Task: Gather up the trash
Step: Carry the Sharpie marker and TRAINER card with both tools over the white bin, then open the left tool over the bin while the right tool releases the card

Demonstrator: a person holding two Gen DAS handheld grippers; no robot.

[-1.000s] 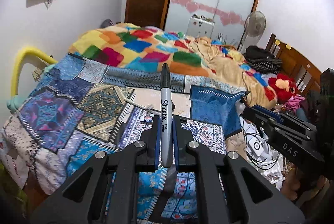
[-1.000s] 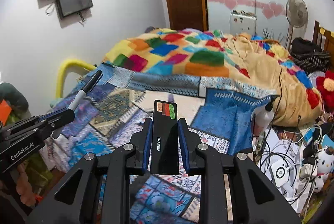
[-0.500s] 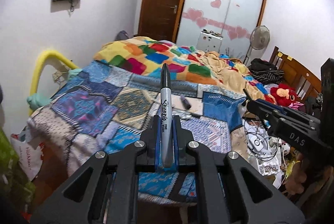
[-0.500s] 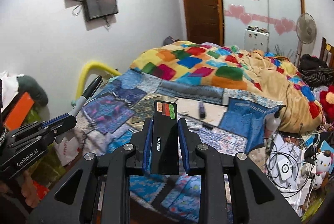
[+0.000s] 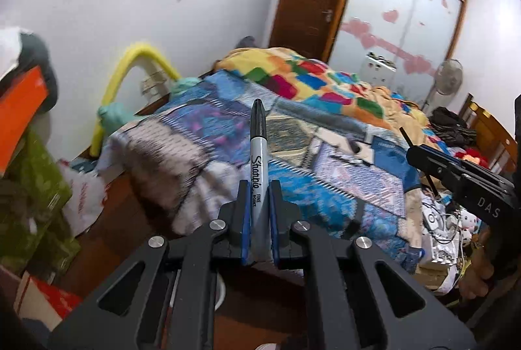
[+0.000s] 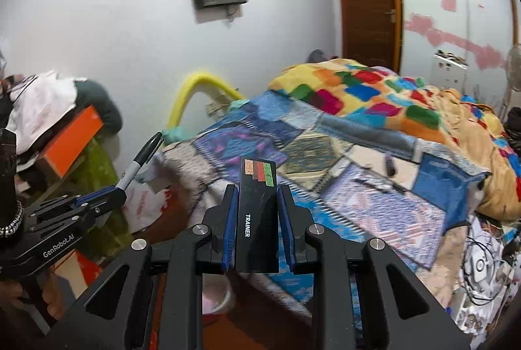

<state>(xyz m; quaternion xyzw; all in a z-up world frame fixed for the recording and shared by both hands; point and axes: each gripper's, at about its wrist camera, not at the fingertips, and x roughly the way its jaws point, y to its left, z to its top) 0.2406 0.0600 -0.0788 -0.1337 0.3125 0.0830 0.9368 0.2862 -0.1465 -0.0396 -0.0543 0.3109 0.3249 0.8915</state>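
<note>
The left gripper is clamping a grey-barrelled Sharpie marker with a black cap between its blue-lined fingers; the marker's long axis is running straight along the fingers, cap end pointing forward and away from the camera, out over the near corner of the bed with the blue patchwork cover. About half of the barrel is sitting inside the jaws, and the capped half is sticking out beyond the fingertips. In the right wrist view the same marker is slanting up and to the right out of the left gripper's tip, short of the bed's near corner. The right gripper is squeezing a flat black rectangular card printed "TRAINER" with orange, red and green patches at its far end; its long axis is also lying along the fingers, patched end pointing forward toward the bed, and both blue pads are pressing on its long edges. Another dark marker and a thin pen-like object are lying on the bed's cover, well apart from both grippers.
</note>
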